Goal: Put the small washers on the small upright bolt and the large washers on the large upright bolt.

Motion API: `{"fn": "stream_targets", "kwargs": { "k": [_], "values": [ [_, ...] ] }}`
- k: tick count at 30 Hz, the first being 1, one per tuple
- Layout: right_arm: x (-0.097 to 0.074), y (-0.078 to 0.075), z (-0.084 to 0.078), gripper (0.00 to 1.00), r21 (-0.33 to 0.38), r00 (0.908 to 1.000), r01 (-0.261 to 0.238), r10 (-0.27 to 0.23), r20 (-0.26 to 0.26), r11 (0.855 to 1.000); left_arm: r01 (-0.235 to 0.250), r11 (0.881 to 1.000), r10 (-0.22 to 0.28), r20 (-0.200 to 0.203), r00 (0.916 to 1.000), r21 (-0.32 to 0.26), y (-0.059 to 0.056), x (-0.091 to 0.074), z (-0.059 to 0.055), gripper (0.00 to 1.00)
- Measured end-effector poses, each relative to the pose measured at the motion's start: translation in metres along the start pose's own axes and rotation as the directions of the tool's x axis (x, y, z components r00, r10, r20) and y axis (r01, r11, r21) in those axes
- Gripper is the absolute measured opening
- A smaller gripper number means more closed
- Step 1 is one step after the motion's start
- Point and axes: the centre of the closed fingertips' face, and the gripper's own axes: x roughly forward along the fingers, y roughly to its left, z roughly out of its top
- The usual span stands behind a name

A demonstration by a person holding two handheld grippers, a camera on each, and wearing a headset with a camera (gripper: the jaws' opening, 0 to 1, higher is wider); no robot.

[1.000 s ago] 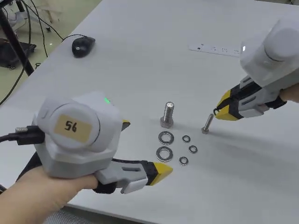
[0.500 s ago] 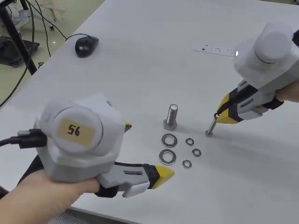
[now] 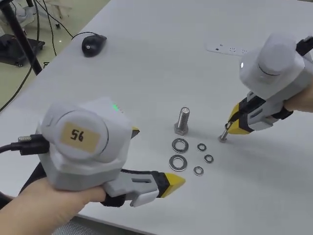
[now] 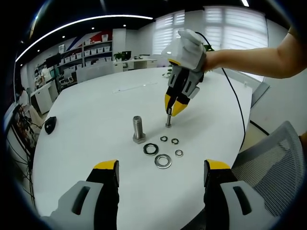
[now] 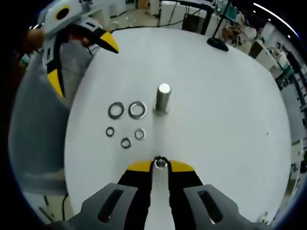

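- Head view: the small bolt [image 3: 223, 134] is seen leaning, with its head on the table [image 3: 146, 73] and its threaded end pinched between the closed jaws of the right gripper [image 3: 230, 126]. It could be toppled if it is released before it is stood straight.
- Head view: the large bolt [image 3: 182, 121] is stood upright near the small one. Two large washers [image 3: 179, 145] and three small washers [image 3: 201, 147] are laid flat just in front of the bolts (all loose, none on a bolt yet). They could be scattered by a low sweep of either gripper. Wide bare table is offered beyond, with the mouse [image 3: 94, 43] and the power strip [image 3: 227, 49] well apart from the work.
- Left gripper view: the left gripper [image 4: 162, 166] is held with its jaws wide apart and nothing between them, short of the washers. The near table edge is judged close, so a washer nudged that way could be lost over it.
- Right gripper view: the small bolt [image 5: 160, 163] is seen end-on, clamped between the yellow tips. A slip is judged possible, since only the threaded end is gripped. Open room is offered on the far side of the large bolt [image 5: 163, 97], while the washer side is crowded by the left gripper [image 5: 84, 57].
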Motion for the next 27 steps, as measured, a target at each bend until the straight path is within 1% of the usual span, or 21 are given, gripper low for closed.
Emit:
{"fn": "stream_targets", "kwargs": {
  "k": [2, 4, 6, 9, 18, 20, 22, 24, 27],
  "values": [
    [0.006, 0.001, -0.002, 0.12, -0.017, 0.9999, -0.003, 0.002, -0.011, 1.000, -0.004, 1.000, 0.004, -0.004, 1.0000, -0.003, 0.000, 0.000, -0.002, 0.71],
    [0.013, 0.003, -0.004, 0.12, -0.018, 0.9998, -0.013, 0.013, -0.018, 1.000, -0.003, 1.000, 0.003, -0.011, 0.9999, -0.013, -0.001, 0.000, -0.004, 0.71],
    [0.017, 0.003, -0.006, 0.12, -0.025, 0.9996, -0.011, 0.010, -0.025, 1.000, -0.004, 1.000, 0.004, -0.008, 1.0000, -0.013, -0.001, -0.001, -0.004, 0.71],
    [0.021, 0.005, -0.007, 0.12, -0.017, 0.9994, -0.021, 0.020, -0.028, 1.000, -0.007, 1.000, 0.007, -0.007, 0.9999, -0.020, 0.000, -0.002, -0.005, 0.71],
    [0.025, 0.005, -0.011, 0.13, -0.015, 0.9990, -0.026, 0.025, -0.036, 1.000, -0.018, 0.999, 0.018, -0.004, 0.9998, -0.027, 0.003, -0.005, -0.004, 0.71],
    [0.026, 0.005, -0.011, 0.13, -0.017, 0.9993, -0.023, 0.022, -0.031, 1.000, -0.017, 0.999, 0.017, -0.004, 0.9998, -0.030, 0.002, -0.004, -0.005, 0.71],
    [0.026, 0.008, -0.011, 0.14, -0.014, 0.9990, -0.031, 0.031, -0.032, 0.999, -0.018, 0.999, 0.018, -0.004, 0.9998, -0.029, 0.002, -0.004, -0.005, 0.71],
    [0.026, 0.006, -0.011, 0.15, -0.011, 0.9996, -0.020, 0.019, -0.021, 1.000, -0.017, 0.999, 0.017, -0.007, 0.9998, -0.030, 0.002, -0.004, -0.005, 0.71],
    [0.024, 0.007, -0.011, 0.15, 0.005, 0.9996, -0.024, 0.024, -0.012, 1.000, -0.018, 0.999, 0.018, -0.007, 0.9998, -0.031, 0.001, -0.004, -0.006, 0.71]
  ]
}}
